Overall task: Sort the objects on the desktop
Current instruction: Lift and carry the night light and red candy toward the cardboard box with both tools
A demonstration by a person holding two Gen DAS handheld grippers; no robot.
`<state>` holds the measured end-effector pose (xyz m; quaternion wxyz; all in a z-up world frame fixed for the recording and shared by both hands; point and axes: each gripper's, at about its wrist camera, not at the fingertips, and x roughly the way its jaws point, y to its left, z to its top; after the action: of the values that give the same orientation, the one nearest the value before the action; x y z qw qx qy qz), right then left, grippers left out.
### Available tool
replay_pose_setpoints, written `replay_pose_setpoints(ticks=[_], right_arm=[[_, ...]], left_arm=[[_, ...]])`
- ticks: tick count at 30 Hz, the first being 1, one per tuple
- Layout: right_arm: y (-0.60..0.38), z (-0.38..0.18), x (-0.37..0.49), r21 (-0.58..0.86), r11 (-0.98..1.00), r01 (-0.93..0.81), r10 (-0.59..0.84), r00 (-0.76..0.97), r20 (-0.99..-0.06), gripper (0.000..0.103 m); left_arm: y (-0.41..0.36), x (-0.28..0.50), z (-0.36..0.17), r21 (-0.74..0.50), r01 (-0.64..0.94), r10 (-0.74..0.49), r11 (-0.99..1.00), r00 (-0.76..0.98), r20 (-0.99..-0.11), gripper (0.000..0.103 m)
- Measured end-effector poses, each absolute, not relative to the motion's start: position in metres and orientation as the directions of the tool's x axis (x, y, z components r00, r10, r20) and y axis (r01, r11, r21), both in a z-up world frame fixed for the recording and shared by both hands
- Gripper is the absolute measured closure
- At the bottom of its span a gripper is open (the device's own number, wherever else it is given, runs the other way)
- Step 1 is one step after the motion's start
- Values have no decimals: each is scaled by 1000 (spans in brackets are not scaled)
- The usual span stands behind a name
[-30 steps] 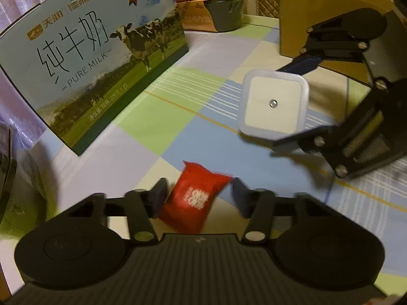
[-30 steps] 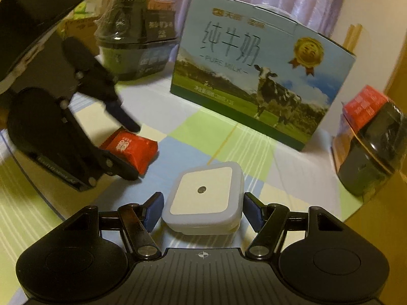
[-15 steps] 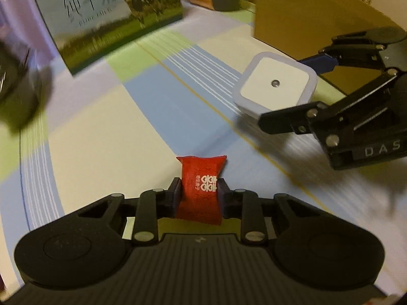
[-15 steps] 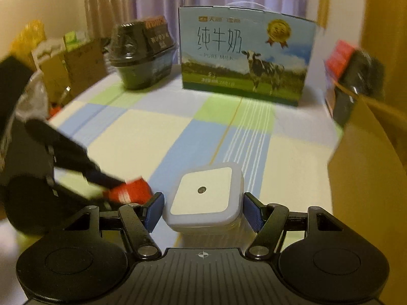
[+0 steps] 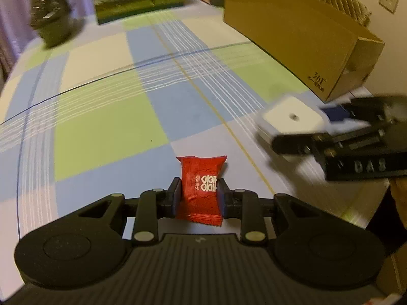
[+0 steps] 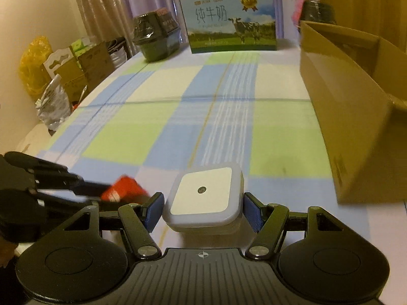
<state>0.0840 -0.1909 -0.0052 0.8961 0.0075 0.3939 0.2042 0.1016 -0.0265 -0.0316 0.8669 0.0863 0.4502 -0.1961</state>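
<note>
L tongs clamp red candy; R tongs straddle white nightlight, contact unclear.

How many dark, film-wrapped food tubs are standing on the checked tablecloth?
2. One dark film-wrapped tub stands at the far left, beside the milk carton. The other sits far right, behind the brown cardboard box, mostly hidden; more could be behind it.

A table covered by a blue, green and cream checked cloth is seen. A brown cardboard box stands at 3 o'clock, a cow-printed milk carton at 12, a dark wrapped container at 11.
</note>
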Motion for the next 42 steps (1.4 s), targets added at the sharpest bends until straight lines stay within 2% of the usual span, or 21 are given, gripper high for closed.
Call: replay_pose_setpoints(ticks=[4, 9, 13, 23, 32, 37, 42], right_arm=[[-196, -14, 64, 140, 927, -349, 341, 621, -706, 39], [-203, -24, 56, 123, 947, -295, 290, 631, -719, 39], [-198, -20, 52, 68, 950, -306, 266, 673, -690, 38], [-189, -22, 48, 22, 956, -293, 234, 716, -657, 34], [-192, -20, 49, 48, 963, -267, 233, 725, -648, 34], [-193, -22, 50, 52, 962, -267, 235, 721, -652, 34], [-191, -24, 49, 41, 962, -271, 231, 719, -655, 34]], left_arm=[[-24, 83, -33, -32, 345, -239, 938, 577, -781, 79], [-27, 70, -37, -3, 333, -221, 943, 617, -755, 78], [-27, 69, -38, -11, 326, -225, 945, 625, -747, 77], [-21, 69, -42, -12, 304, -214, 953, 640, -738, 58], [-27, 75, -47, -16, 309, -219, 951, 635, -741, 61], [-30, 74, -47, -6, 316, -216, 949, 634, -742, 72], [-33, 72, -46, 4, 329, -218, 944, 633, -743, 76]])
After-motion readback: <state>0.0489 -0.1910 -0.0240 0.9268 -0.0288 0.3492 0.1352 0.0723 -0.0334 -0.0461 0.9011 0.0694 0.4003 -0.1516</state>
